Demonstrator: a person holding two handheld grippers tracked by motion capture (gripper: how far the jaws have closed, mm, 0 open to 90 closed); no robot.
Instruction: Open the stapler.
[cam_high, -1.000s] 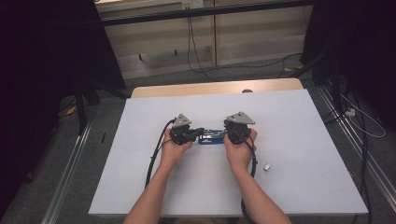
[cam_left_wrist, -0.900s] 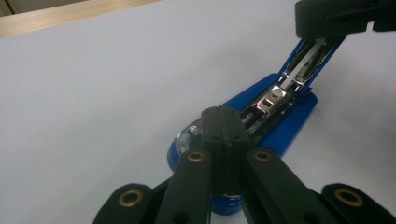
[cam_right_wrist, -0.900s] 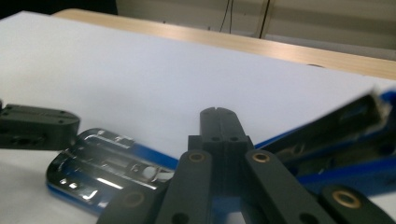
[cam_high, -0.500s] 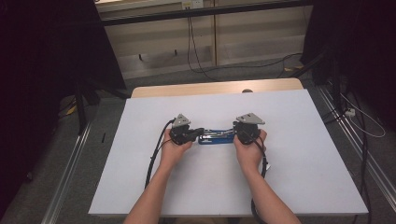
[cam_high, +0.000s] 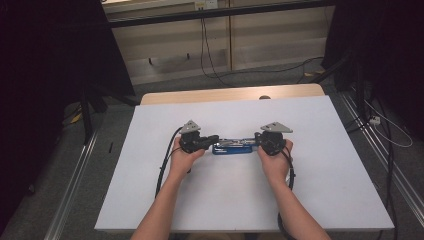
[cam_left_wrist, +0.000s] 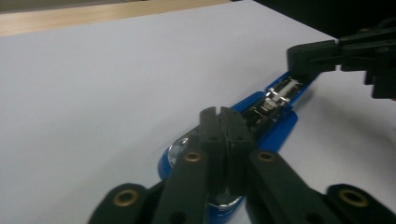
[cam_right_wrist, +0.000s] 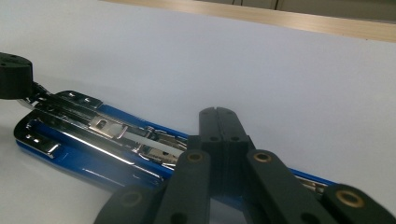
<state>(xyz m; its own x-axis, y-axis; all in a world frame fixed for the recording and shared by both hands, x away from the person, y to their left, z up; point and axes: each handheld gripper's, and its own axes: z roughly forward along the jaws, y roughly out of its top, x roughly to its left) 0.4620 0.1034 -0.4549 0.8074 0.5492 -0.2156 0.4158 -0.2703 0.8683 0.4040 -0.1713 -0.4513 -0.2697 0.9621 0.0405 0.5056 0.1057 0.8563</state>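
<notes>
While the high view blurs it, blue stapler lies opened, chrome magazine exposed, left claw pressed together, right claw pressed together.

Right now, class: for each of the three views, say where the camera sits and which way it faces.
High view: above the person's side, looking forward and down at the white table; forearms, both hands.
Left gripper view: rides the left tongs, shut, looking along the open blue stapler; the right tongs farther off.
Right gripper view: rides the right tongs, shut, looking along the stapler from the opposite end.
Shared: the stapler.
</notes>
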